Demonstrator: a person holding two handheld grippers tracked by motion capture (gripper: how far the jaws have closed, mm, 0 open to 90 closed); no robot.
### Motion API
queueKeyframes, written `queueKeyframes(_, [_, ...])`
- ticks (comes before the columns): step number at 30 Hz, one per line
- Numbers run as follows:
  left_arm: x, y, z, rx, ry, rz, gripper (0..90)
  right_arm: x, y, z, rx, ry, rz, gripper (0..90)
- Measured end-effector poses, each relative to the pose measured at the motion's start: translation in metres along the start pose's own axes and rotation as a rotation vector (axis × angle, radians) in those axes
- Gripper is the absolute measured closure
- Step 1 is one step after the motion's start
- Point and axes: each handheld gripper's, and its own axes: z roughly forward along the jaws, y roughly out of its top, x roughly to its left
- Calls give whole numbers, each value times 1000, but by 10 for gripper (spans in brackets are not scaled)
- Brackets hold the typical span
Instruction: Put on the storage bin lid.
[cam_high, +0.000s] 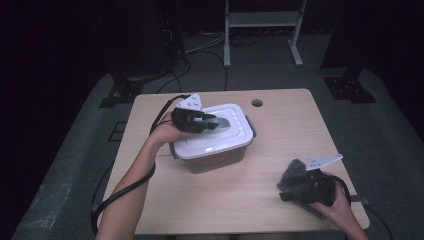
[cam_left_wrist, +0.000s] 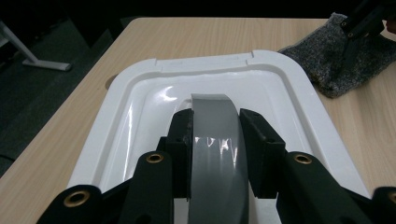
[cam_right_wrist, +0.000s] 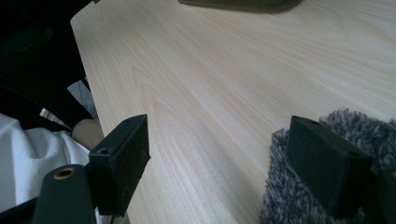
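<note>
A clear plastic box (cam_high: 217, 161) with a white lid (cam_high: 235, 137) stands mid-table. My left gripper (cam_high: 212, 123) reaches over it from the left and is shut on the lid's grey handle (cam_high: 223, 122). In the left gripper view both jaws of the left gripper (cam_left_wrist: 215, 126) press the sides of the grey handle (cam_left_wrist: 215, 172) above the white lid (cam_left_wrist: 140, 107). A grey fuzzy cloth (cam_high: 292, 172) lies at the table's front right. My right gripper (cam_high: 292, 189) stands open beside it. In the right gripper view the right gripper (cam_right_wrist: 219, 135) has one jaw over the cloth (cam_right_wrist: 285, 196) and bare wood between the jaws.
The wooden table (cam_high: 280, 125) has a round cable hole (cam_high: 257, 103) at the back. Its near edge runs close to the right hand (cam_high: 345, 210). The box's base (cam_right_wrist: 243, 3) shows far ahead in the right gripper view. A metal stand (cam_high: 262, 30) is on the floor behind.
</note>
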Motion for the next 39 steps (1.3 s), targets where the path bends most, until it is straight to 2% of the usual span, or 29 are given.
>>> queueKeyframes(5, [0, 0, 6, 23, -8, 13, 663, 0, 0, 0, 1, 2, -5, 206])
queueKeyframes(12, [1, 0, 7, 16, -12, 5, 659, 0, 0, -1, -1, 1, -1, 206])
queueKeyframes(16, [0, -3, 9, 34, -22, 0, 624, 0, 0, 0, 1, 2, -1, 206])
queueKeyframes(22, [0, -6, 8, 23, -19, -16, 611, 0, 0, 0, 2, 1, -2, 206])
queueKeyframes(39, [-2, -4, 0, -5, -27, -36, 486, 0, 1, 1, 2, 1, -5, 206])
